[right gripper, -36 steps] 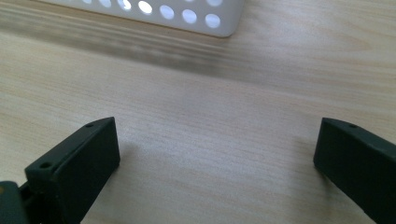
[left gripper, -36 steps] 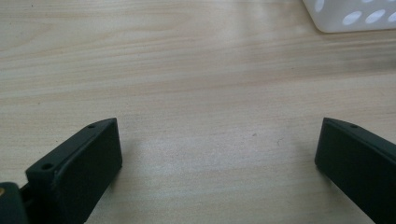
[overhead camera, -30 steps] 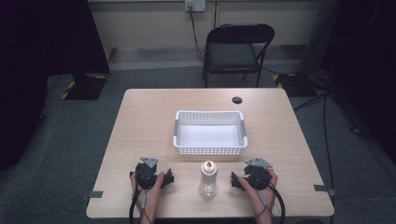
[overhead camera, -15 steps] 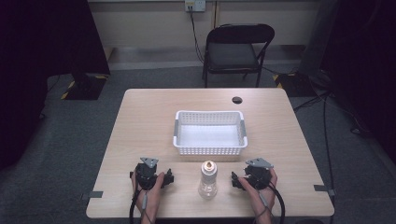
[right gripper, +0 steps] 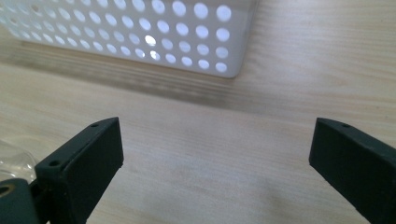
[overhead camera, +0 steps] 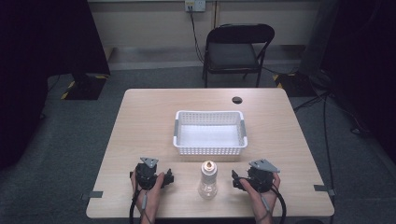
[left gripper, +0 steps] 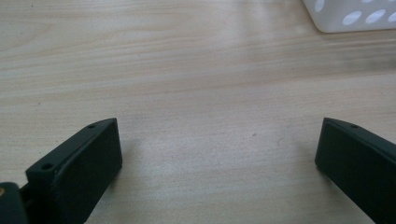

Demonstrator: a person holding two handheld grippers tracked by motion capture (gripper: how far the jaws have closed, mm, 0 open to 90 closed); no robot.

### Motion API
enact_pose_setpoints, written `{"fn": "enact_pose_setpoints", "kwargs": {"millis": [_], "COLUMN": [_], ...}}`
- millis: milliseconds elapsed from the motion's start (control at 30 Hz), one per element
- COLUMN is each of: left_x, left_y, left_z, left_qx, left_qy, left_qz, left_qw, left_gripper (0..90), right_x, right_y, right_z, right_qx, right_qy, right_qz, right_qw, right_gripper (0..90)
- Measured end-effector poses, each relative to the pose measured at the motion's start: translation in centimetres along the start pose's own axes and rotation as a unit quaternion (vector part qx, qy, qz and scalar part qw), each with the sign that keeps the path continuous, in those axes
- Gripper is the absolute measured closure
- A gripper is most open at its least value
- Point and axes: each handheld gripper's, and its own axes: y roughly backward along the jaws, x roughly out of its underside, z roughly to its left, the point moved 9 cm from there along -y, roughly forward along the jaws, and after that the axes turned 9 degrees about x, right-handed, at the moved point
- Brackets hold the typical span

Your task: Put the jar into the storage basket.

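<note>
A clear plastic bottle [overhead camera: 208, 180] with a pale orange cap stands upright near the table's front edge, between my two grippers. My left gripper [overhead camera: 158, 175] rests on the table to its left, held in a hand. In the left gripper view it [left gripper: 217, 149] is open, with bare wood between the jaws. To the bottle's right sits my right gripper [overhead camera: 243, 178], also open [right gripper: 215, 149] and holding nothing. The bottle's edge [right gripper: 11, 157] shows at the lower left of the right gripper view. A white perforated basket [overhead camera: 210, 150] stands empty just beyond the bottle.
A small black disc [overhead camera: 237, 100] lies at the table's far right. A black folding chair [overhead camera: 236, 51] stands behind the table. The basket's corner [left gripper: 348, 16] shows at the top right in the left gripper view, and its wall [right gripper: 140, 35] faces the right gripper.
</note>
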Motion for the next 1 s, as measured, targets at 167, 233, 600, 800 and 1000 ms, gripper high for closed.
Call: {"fn": "enact_pose_setpoints", "kwargs": {"millis": [167, 233, 600, 800, 1000], "left_x": [0.0, 0.0, 0.0, 0.0, 0.0], "left_y": [0.0, 0.0, 0.0, 0.0, 0.0], "left_z": [0.0, 0.0, 0.0, 0.0, 0.0], "left_qx": [0.0, 0.0, 0.0, 0.0, 0.0], "left_qy": [0.0, 0.0, 0.0, 0.0, 0.0], "left_qz": [0.0, 0.0, 0.001, 0.001, 0.001], "left_qw": [1.0, 1.0, 1.0, 1.0, 1.0], "left_gripper": [0.0, 0.0, 0.0, 0.0, 0.0], "right_x": [-0.2, -0.2, -0.8, -1.5, -2.0], "right_y": [0.7, 1.1, 2.8, 4.0, 5.1], "right_z": [0.2, 0.2, 1.0, 1.4, 1.9], "right_qx": [0.001, 0.001, -0.02, -0.035, -0.048], "right_qy": [-0.001, -0.003, 0.001, -0.01, -0.011], "right_qz": [-0.007, -0.011, -0.033, -0.051, -0.072], "right_qw": [1.0, 0.9999, 0.9993, 0.9981, 0.9962], "right_gripper": [1.1, 1.4, 1.3, 1.9, 1.0]}}
